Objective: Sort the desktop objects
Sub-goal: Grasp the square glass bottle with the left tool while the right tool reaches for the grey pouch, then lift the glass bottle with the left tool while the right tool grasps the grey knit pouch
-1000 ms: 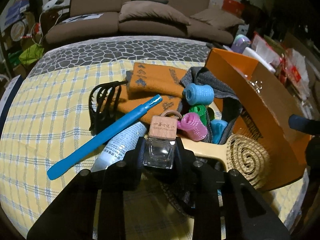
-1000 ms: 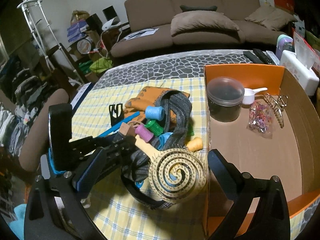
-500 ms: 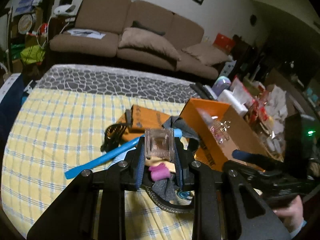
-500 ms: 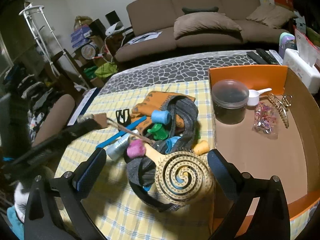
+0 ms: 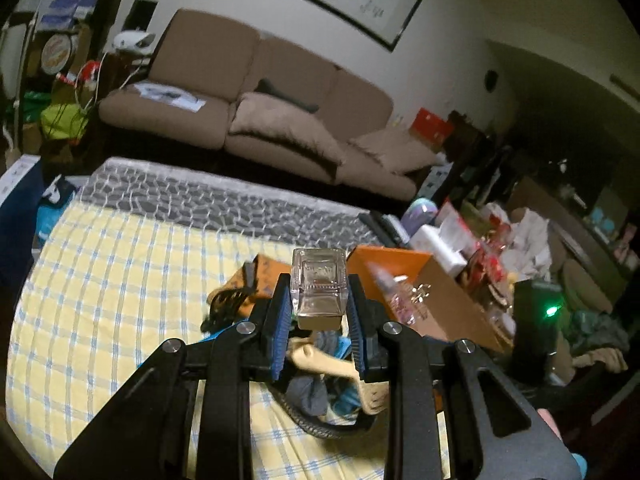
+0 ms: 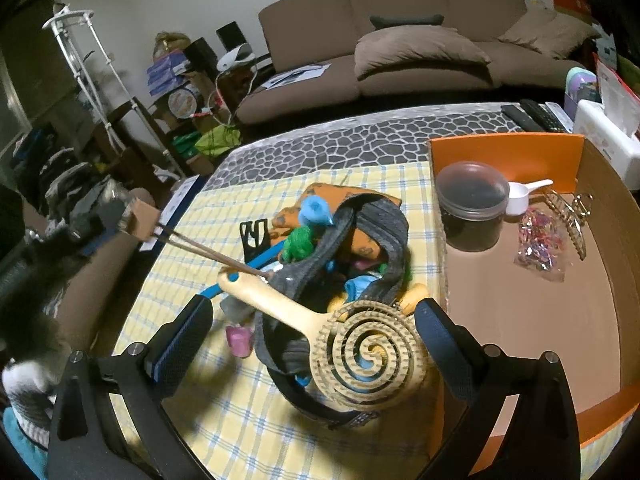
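My left gripper is shut on a small square glass bottle with a wooden cap and holds it high above the pile. In the right wrist view the bottle's wooden cap shows at far left, with a taut brown cord running from it to the wooden spiral hairbrush. My right gripper is open, straddling the hairbrush without touching it. The pile holds a grey band, a blue roller, a green roller and a pink roller.
An orange cardboard box stands at the right, holding a dark lidded jar, a white scoop, a hair claw and a bag of small bands. The yellow checked tablecloth covers the table. A brown sofa stands behind.
My left gripper has lifted the glass bottle up and away from the pile, pulling its cord taut; the hairbrush handle and the pink roller have shifted. The right gripper stays open.
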